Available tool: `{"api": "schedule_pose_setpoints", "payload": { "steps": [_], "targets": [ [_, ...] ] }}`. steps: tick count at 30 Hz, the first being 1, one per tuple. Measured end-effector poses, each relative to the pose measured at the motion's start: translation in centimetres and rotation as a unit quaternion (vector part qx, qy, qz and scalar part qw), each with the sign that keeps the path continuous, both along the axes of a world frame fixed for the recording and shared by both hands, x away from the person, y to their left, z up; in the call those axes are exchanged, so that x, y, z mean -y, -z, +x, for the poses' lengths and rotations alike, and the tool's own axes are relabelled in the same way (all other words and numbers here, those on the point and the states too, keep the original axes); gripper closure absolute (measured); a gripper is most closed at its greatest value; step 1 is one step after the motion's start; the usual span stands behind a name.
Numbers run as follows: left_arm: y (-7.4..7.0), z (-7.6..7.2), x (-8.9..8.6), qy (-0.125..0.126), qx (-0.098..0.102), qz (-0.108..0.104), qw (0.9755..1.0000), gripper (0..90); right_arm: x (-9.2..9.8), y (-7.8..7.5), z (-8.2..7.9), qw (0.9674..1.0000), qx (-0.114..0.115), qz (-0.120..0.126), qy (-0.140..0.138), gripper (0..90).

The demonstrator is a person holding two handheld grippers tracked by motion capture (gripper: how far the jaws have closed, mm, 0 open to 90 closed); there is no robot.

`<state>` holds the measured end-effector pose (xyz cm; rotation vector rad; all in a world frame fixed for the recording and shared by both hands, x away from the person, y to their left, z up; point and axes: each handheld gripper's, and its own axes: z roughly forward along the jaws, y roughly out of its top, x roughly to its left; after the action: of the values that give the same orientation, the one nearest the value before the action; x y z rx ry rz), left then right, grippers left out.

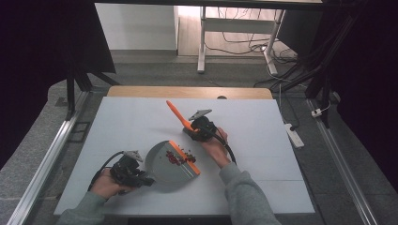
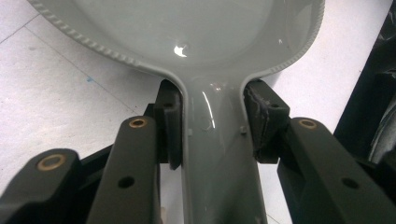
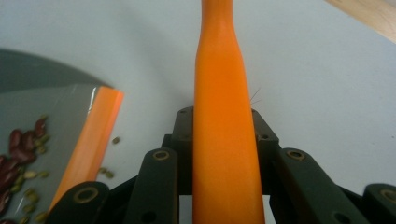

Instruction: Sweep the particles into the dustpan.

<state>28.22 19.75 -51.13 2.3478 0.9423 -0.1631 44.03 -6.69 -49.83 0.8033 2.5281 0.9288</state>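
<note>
dustpan: grey, orange lip, red beans plus small green ones inside
left gripper: clamped on dustpan handle
right gripper: squeezing orange brush handle

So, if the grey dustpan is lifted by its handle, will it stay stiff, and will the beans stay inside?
The grey dustpan looks like glossy moulded plastic, so probably stiff and light. That shine suggests a slippery handle, though the left gripper clamps it from both sides. The beans lie loose beside the orange lip, so tilting it forward would likely spill them.
</note>
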Motion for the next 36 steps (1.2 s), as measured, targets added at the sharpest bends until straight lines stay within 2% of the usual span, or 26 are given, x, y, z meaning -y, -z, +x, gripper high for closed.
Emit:
{"api": "schedule_pose_setpoints", "payload": {
  "steps": [5,7,10,11,15,17,20,22,24,27,31,34,36],
  "targets": [
    [0.0,0.0,0.0,0.000,0.000,0.000,1.0000,61.4,-0.3,-0.1,-0.7,0.9995,0.000,-0.015,-0.029,70.9],
    [0.0,0.0,0.0,0.000,-0.001,0.001,1.0000,61.4,-0.3,-0.2,-1.3,0.9990,-0.017,-0.001,-0.042,70.9],
    [0.0,0.0,0.0,0.001,0.000,0.001,1.0000,61.4,-0.4,-0.4,-1.9,0.9980,-0.021,0.007,-0.059,70.9],
    [0.0,0.0,0.0,0.002,-0.001,0.003,1.0000,61.4,-0.3,-0.9,-2.5,0.9977,-0.002,0.019,-0.066,70.9],
    [0.0,0.0,0.1,0.001,0.001,0.004,1.0000,61.4,-0.2,-1.3,-2.7,0.9980,0.011,0.031,-0.053,70.9],
    [0.0,0.0,0.1,0.001,0.000,0.003,1.0000,61.4,-0.2,-1.2,-2.3,0.9988,0.014,0.018,-0.043,70.9],
    [0.0,0.0,0.1,0.002,0.000,0.003,1.0000,61.4,0.0,-0.3,-1.6,0.9996,-0.003,0.010,-0.025,70.9],
    [0.0,0.0,0.0,0.003,0.000,0.002,1.0000,61.4,0.2,0.0,-1.4,0.9994,-0.014,0.026,-0.019,70.8],
    [0.0,0.0,0.0,0.002,0.000,0.001,1.0000,61.4,0.2,0.1,-1.4,0.9990,-0.021,0.036,-0.018,70.9],
    [0.0,0.0,0.0,0.002,0.000,0.001,1.0000,61.4,-0.3,0.1,-2.1,0.9990,-0.017,0.028,-0.030,70.9],
    [0.0,0.0,0.0,0.002,0.001,0.001,1.0000,61.4,-0.7,0.3,-3.0,0.9987,-0.015,0.030,-0.039,70.9],
    [0.0,0.0,0.0,0.002,0.000,0.002,1.0000,61.4,-0.8,0.4,-3.6,0.9974,-0.028,0.046,-0.047,70.9],
    [0.0,0.0,0.0,0.002,0.000,0.002,1.0000,61.4,-1.0,0.4,-4.1,0.9976,-0.024,0.043,-0.049,70.9]
  ]
}}
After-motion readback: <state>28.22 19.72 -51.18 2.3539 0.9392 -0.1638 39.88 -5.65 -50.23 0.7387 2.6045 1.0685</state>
